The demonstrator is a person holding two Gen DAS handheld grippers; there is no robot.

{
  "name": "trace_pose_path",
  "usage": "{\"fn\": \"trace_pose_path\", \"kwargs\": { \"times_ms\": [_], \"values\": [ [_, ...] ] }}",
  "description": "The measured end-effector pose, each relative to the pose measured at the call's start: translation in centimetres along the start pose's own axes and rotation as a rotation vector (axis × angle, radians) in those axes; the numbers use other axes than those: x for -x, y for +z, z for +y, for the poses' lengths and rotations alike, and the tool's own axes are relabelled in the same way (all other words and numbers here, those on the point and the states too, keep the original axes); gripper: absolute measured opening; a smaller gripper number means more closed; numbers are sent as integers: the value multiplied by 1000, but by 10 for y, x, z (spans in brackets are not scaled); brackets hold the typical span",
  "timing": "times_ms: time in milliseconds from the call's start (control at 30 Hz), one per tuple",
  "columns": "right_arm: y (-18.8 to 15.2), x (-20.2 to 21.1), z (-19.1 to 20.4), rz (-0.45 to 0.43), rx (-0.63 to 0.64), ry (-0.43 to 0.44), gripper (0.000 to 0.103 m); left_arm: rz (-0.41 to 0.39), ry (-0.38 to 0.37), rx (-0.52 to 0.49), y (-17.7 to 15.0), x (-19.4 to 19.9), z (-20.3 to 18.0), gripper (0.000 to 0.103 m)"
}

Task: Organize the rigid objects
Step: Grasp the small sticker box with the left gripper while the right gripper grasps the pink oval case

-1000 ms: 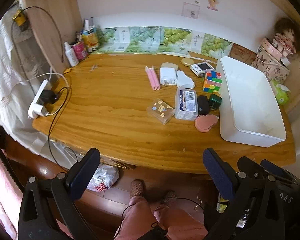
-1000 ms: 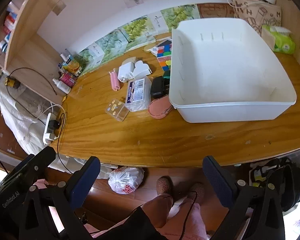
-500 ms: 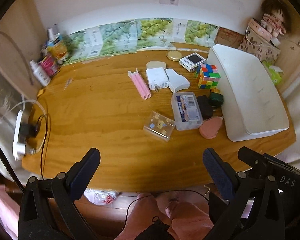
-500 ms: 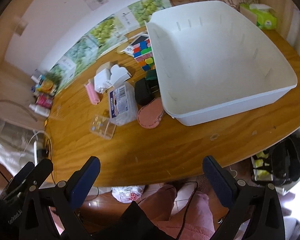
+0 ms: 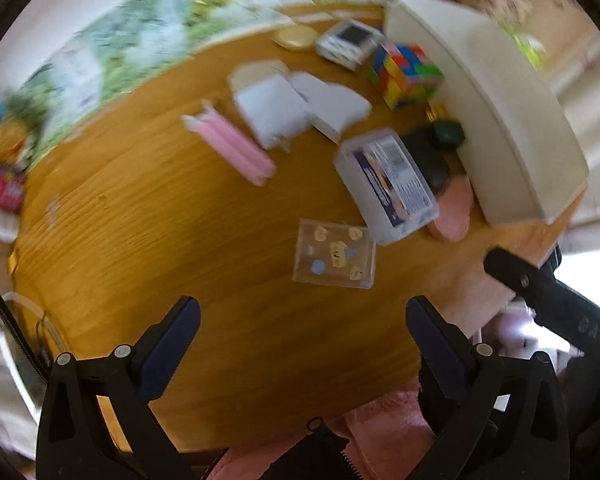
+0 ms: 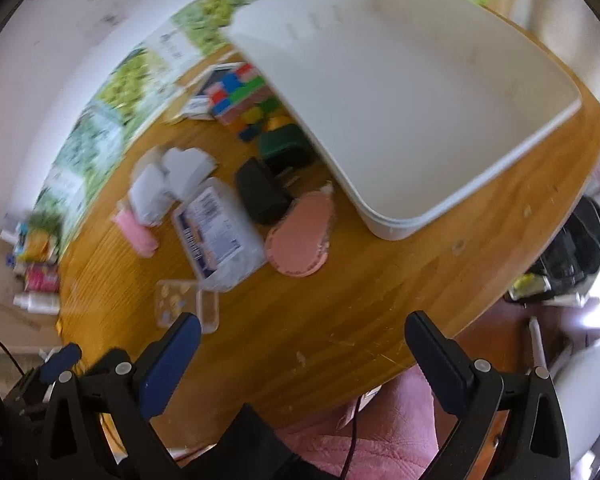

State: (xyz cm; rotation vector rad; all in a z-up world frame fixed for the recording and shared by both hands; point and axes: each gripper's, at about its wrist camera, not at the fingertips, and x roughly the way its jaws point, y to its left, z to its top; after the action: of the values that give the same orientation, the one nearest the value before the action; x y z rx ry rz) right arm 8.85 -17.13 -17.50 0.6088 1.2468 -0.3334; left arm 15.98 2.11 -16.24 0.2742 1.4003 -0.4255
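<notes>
Small objects lie on a wooden table (image 5: 148, 240): a flat clear sticker case (image 5: 334, 254), a clear labelled box (image 5: 386, 180), a pink oval pad (image 5: 454, 212), a black case (image 5: 428, 156), a green box (image 5: 446, 132), a colour cube (image 5: 404, 70), white adapters (image 5: 272, 110) and pink tubes (image 5: 230, 148). An empty white bin (image 6: 400, 88) stands to their right. My left gripper (image 5: 302, 316) is open and empty, just short of the sticker case. My right gripper (image 6: 302, 332) is open and empty above the table's front edge, near the pink pad (image 6: 300, 244).
Bottles and cans (image 6: 36, 268) stand at the table's far left by the wall. A small white device (image 5: 348, 42) and a round tan disc (image 5: 296, 36) lie behind the cube. A black bag (image 6: 580, 248) sits off the table's right end.
Both grippers have moved forward and down over the table toward the objects. The views are now motion-blurred. Both grippers stay open.
</notes>
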Motion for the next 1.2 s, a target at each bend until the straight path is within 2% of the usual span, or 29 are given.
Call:
{"fn": "trace_pose_path", "kwargs": {
  "times_ms": [100, 267, 533, 667, 833, 933, 1000, 1200],
  "values": [
    [1, -14, -3, 6, -65, -42, 96, 47, -22, -61, 6, -16, -7, 102],
    [2, -30, -7, 4, -113, -94, 92, 110, -60, -121, 14, -38, -13, 102],
    [9, -53, -3, 2, -127, -113, 83, 154, -79, -149, 29, -60, -14, 102],
    [13, -57, -3, -3, -137, -120, 82, 159, -82, -172, 46, -68, -17, 99],
    [18, -64, 2, 6, -127, -133, 82, 183, -78, -182, 59, -83, -25, 88],
    [17, -66, 4, 18, -108, -140, 81, 215, -91, -161, 63, -91, -18, 77],
    [19, -69, 8, 24, -96, -151, 81, 217, -100, -152, 63, -91, -14, 66],
    [24, -76, 17, 21, -55, -180, 81, 212, -120, -160, 67, -88, -8, 63]
  ]
}}
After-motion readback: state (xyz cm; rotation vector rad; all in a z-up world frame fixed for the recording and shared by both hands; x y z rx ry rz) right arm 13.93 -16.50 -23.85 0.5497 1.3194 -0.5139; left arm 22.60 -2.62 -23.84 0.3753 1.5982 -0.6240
